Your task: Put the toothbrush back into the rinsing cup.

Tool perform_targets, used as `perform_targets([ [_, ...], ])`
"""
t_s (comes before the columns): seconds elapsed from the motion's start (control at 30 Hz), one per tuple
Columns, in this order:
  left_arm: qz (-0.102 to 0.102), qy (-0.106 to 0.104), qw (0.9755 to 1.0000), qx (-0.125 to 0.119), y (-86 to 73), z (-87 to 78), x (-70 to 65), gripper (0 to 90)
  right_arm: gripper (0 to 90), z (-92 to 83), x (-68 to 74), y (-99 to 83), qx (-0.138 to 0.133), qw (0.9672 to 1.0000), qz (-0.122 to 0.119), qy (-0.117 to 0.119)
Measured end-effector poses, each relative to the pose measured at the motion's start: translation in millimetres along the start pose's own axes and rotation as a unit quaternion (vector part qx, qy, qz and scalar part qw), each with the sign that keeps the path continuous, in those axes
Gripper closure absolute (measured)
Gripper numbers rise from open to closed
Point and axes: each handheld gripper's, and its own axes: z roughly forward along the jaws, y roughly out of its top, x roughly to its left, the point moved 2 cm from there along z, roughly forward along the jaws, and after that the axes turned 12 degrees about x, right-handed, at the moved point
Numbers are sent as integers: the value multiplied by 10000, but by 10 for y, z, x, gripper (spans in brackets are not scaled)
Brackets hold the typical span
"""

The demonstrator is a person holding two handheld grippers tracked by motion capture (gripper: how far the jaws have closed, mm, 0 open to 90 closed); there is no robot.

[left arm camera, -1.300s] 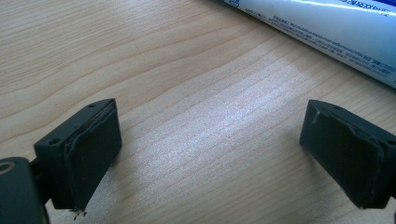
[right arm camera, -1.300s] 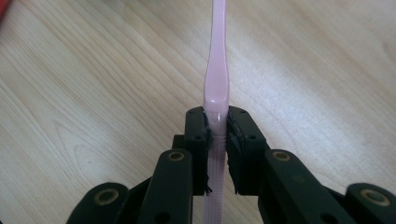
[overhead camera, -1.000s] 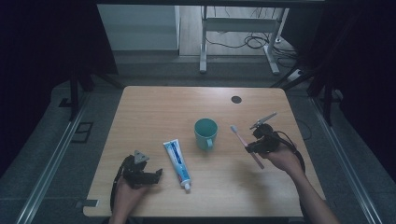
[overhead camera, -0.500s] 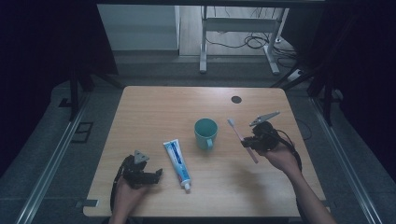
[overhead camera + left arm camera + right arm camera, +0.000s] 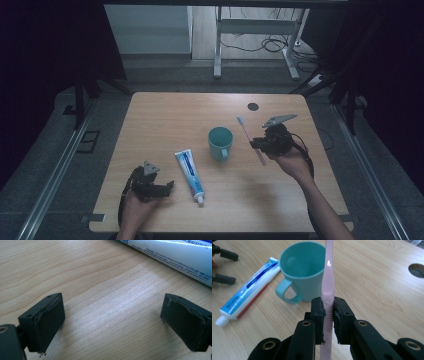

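Clamping slim pink plastic toothbrush [image 5: 328,290] at mid-handle in right gripper [image 5: 328,315], raised just beside teal ceramic mug [image 5: 220,142], probably for dropping in; left gripper [image 5: 112,322] wide, empty, resting by white-blue toothpaste tube [image 5: 190,170]

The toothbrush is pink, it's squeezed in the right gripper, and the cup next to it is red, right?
Not quite: the cup is teal, not red, as the right gripper view shows. The rest holds: the toothbrush is pink and the right gripper is clamped on its handle.
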Motion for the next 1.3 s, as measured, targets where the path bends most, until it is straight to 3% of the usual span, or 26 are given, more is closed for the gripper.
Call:
perform_targets([
  [1.3,-10,-1,10000,6,-1,0,-1,55,785,186,70,571,-712,9974,98,107],
])
